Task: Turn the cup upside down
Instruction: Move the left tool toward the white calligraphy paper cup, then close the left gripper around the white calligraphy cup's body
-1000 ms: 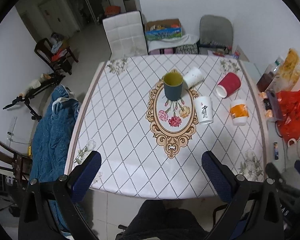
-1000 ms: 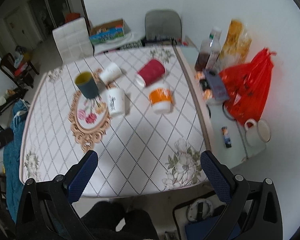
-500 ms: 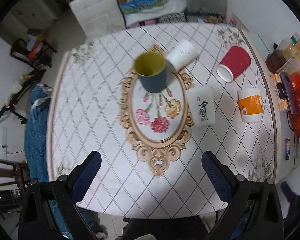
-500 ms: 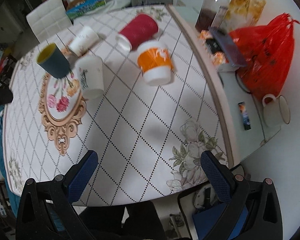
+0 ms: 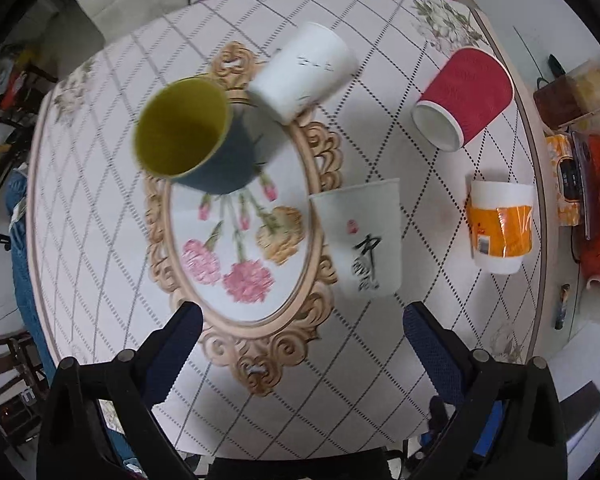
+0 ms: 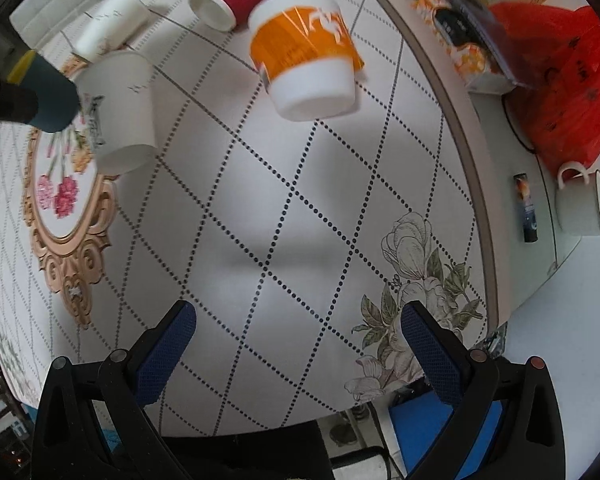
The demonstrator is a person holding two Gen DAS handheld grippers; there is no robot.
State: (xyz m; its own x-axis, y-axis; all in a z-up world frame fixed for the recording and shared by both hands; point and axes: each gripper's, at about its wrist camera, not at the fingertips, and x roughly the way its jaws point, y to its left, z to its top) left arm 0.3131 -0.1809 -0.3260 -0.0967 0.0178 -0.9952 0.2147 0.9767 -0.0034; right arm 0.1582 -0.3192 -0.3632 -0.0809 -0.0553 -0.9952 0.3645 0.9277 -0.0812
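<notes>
Tongs first: the left gripper (image 5: 302, 334) has its blue-padded fingers spread wide apart with nothing between them, poised over the near end of the oval flower medallion (image 5: 236, 216) printed on the tablecloth. The right gripper (image 6: 296, 336) is likewise spread and holds nothing, above the bare diamond-patterned cloth near the table's near right corner.

Beyond the left gripper, a dark blue cup with a yellow inside (image 5: 196, 136) stands mouth up on the far part of the medallion. Touching or just beside it on the far side, a plain white cup (image 5: 302, 72) lies on its side. A white cup with black brush writing (image 5: 360, 240) stands upside down at the medallion's right rim. Further right, an orange-banded white cup (image 5: 500, 226) also stands upside down near the table's right edge, and a red cup (image 5: 462, 98) lies on its side beyond it.

Off the table's right edge sit a red plastic bag (image 6: 560, 80) and a white mug (image 6: 582, 204).
</notes>
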